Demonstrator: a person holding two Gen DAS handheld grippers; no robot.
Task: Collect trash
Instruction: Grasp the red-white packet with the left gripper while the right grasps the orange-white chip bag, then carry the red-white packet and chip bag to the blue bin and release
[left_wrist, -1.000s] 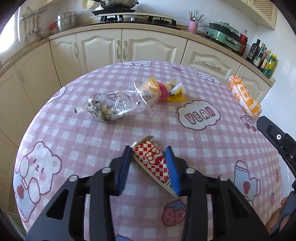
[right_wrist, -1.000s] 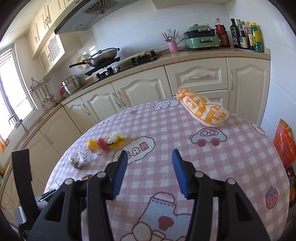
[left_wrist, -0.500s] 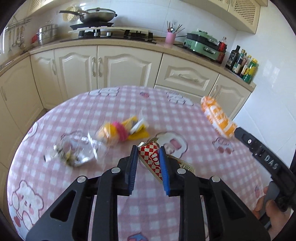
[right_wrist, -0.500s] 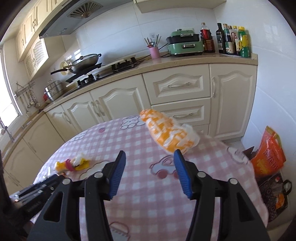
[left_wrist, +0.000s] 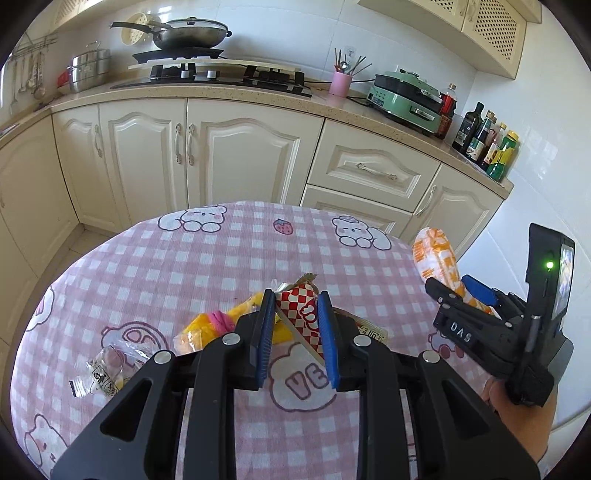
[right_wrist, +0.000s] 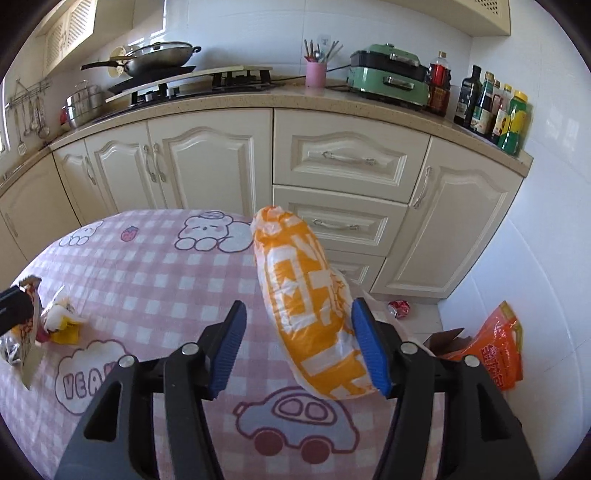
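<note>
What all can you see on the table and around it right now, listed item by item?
red-and-white checked snack wrapper: one, held in the left gripper, above the table
orange-and-white plastic bag: one, right table edge, between the right fingers
yellow-and-pink wrapper bundle: one, mid-table
clear crumpled plastic wrapper: one, table's left
pink checked tablecloth: one, covers the round table
orange bag: one, floor, right
red can: one, floor
green electric cooker: one, counter
left gripper: black, blue pads, shut on the wrapper
right gripper: open around the bag

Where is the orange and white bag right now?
The orange and white bag lies at the table's right edge, between the right tool's open pads.
</note>
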